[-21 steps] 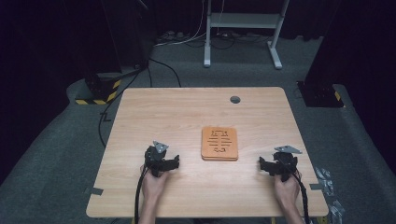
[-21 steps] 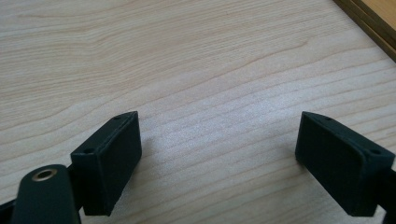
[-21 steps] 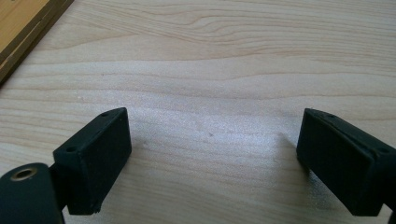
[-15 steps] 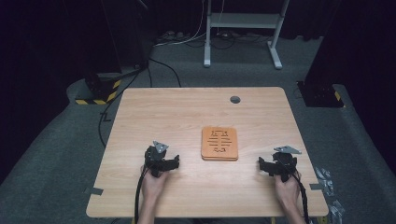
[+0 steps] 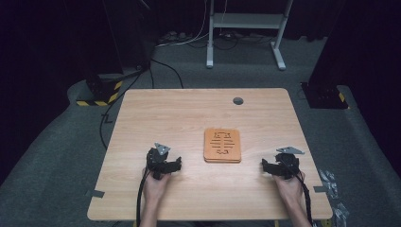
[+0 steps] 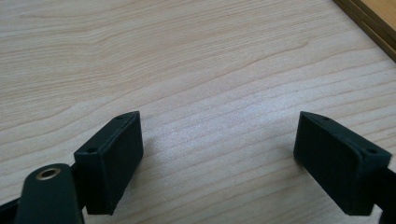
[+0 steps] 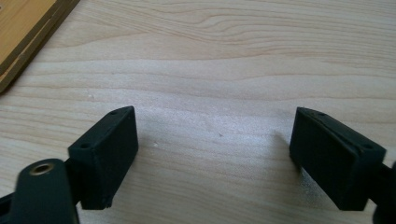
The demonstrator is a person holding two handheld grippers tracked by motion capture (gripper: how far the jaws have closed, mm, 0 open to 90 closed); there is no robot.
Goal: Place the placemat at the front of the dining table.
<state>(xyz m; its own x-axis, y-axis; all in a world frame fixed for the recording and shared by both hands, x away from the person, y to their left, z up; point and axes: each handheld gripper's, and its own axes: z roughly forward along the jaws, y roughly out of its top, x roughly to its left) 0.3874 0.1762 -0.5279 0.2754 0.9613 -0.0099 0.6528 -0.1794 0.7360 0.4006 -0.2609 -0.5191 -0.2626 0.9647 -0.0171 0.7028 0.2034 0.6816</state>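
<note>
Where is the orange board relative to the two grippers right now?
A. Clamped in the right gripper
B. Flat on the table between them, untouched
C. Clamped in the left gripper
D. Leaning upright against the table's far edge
B: the board lies flat on the table, with the open left gripper and open right gripper apart from it on either side.

The room is dark around a light wooden tabletop with a round grommet hole. Grey carpet covers the floor. Behind stands a white metal frame, with black cables and yellow-black hazard tape nearby.
</note>
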